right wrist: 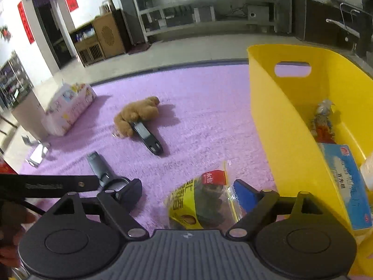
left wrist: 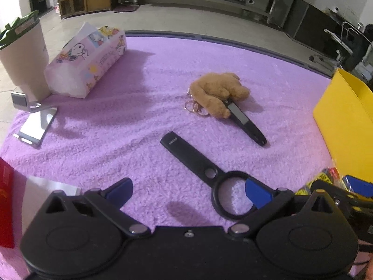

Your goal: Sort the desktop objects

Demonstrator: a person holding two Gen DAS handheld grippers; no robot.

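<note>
My left gripper [left wrist: 187,192] hangs open low over the purple mat [left wrist: 139,107]. Its right finger overlaps the lens ring of a black magnifying glass [left wrist: 198,161], which lies flat on the mat. Further off, a brown plush toy [left wrist: 218,91] with key rings rests on one end of a black handheld device [left wrist: 246,122]. My right gripper [right wrist: 187,194] is open beside the yellow bin [right wrist: 289,121]. A yellow snack packet [right wrist: 198,203] lies between its jaws, close to the right finger, and the left pad is clear of it. The plush toy [right wrist: 137,114] and the magnifying glass [right wrist: 99,164] also show there.
The bin holds a toy figure [right wrist: 322,123] and a blue-and-white box [right wrist: 349,186]. A cartoon tissue pack [left wrist: 86,63], a pale cylinder container [left wrist: 25,53] and a metal phone stand [left wrist: 35,121] sit at the mat's far left. A red packet [left wrist: 5,210] lies at the near left edge.
</note>
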